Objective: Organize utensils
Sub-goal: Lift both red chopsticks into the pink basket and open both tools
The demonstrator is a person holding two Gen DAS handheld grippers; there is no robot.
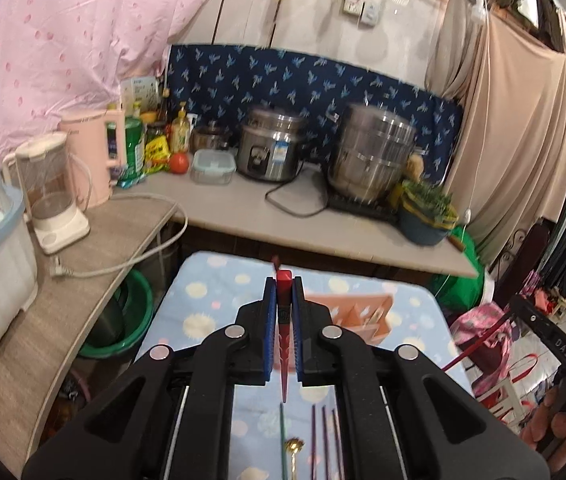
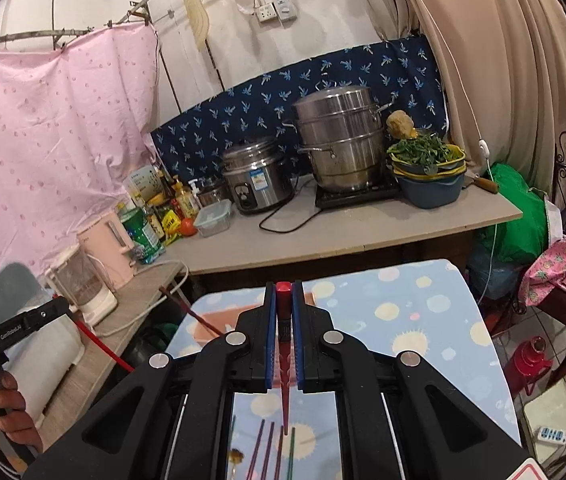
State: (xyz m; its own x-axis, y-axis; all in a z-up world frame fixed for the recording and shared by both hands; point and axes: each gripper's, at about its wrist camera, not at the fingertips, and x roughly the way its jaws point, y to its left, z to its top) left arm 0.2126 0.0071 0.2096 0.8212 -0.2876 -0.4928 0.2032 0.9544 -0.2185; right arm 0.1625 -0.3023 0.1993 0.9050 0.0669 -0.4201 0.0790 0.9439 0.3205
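Two red chopsticks (image 1: pixel 283 344), tapered, ridged, one pinched upright in each tongs (image 1: pixel 284 280), (image 2: pixel 284 286).

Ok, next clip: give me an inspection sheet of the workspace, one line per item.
Surface: small table under a blue cloth with pale dots.
Job's things: one red chopstick clamped in the left hand-held gripper, another red chopstick in the right hand-held gripper; more chopsticks and a gold spoon lie on the cloth; orange holder at the far side.
Clutter: nothing seen beyond these on the cloth.
Grippers: both shut on their chopsticks.
Cables: white cord trails over the side counter; black cord runs from the rice cooker.
Surroundings: steamer pot, kettle, basin of greens, pink sheet.
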